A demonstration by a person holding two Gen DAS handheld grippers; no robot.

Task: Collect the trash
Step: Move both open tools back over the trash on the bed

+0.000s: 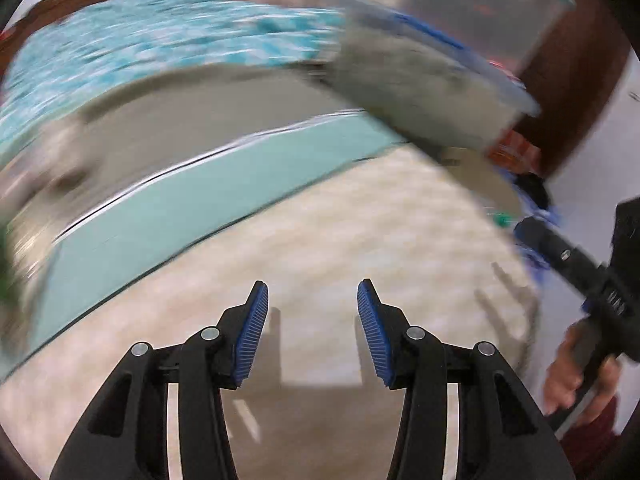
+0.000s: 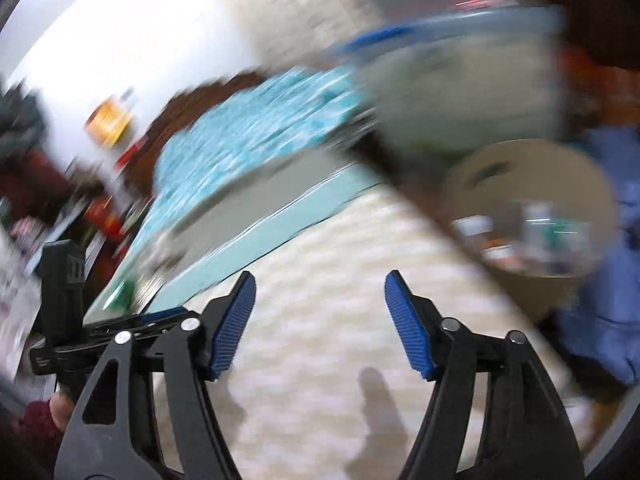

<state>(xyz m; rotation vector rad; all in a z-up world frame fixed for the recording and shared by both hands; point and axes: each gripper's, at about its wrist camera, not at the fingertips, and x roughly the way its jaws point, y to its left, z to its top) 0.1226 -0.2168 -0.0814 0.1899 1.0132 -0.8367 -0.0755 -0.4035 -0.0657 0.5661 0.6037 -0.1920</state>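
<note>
A pale, cream tiled floor [image 1: 360,232] is seen, heavily blurred. Beyond it, a bed with a turquoise patterned bedspread [image 1: 160,36] and a light teal side panel [image 1: 200,196] is shown. A dark brown headboard [image 2: 188,108] is glimpsed behind the bed, against a brightly lit white wall [image 2: 132,36].
</note>
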